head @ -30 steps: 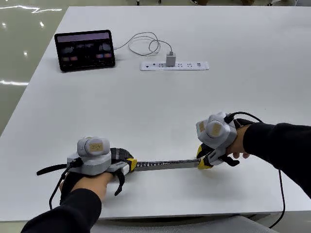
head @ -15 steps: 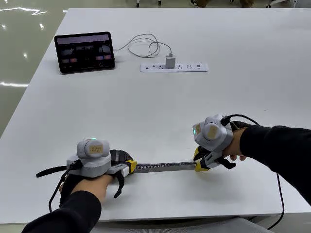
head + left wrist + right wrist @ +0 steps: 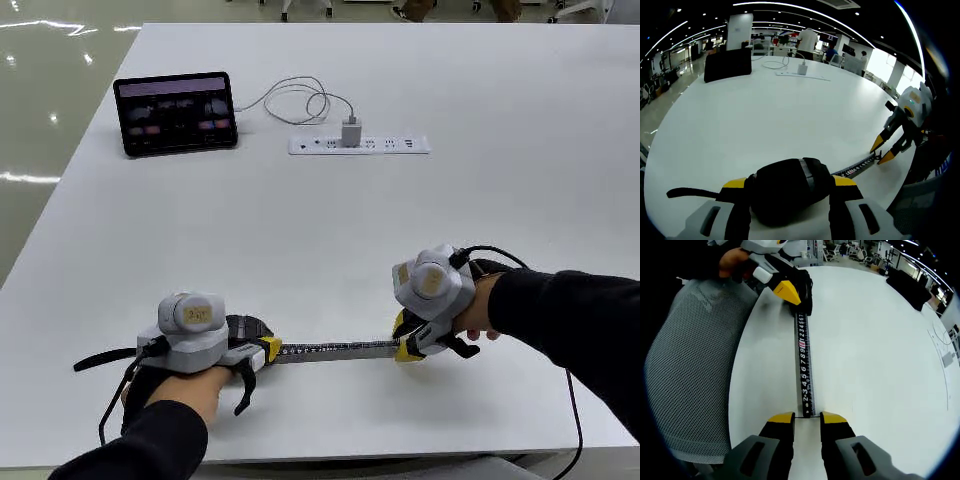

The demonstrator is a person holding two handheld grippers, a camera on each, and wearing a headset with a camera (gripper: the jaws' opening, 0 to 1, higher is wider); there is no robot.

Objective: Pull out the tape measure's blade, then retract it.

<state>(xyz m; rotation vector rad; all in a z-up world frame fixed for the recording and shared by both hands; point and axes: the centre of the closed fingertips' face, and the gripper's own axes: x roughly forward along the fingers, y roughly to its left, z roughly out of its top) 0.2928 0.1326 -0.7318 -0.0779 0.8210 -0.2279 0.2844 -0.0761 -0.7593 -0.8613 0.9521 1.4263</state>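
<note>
Your left gripper is clamped on the tape measure at the near left of the table. Your right gripper pinches the tip of the blade, which lies drawn out flat along the table between the two. From the head view the case is half tucked under the gripper body. The left gripper view gives you it plainly, black and rounded between the yellow-tipped jaws. The right gripper view adds detail too fine for the head view: printed numbers, a red mark partway along, and the end hook caught between the two jaws. A grey mesh chair back sits beside the table edge. Far back on the white top are a tablet and a power strip with a charger and looped cable. The floor is glossy, and people stand under ceiling lights well behind.
</note>
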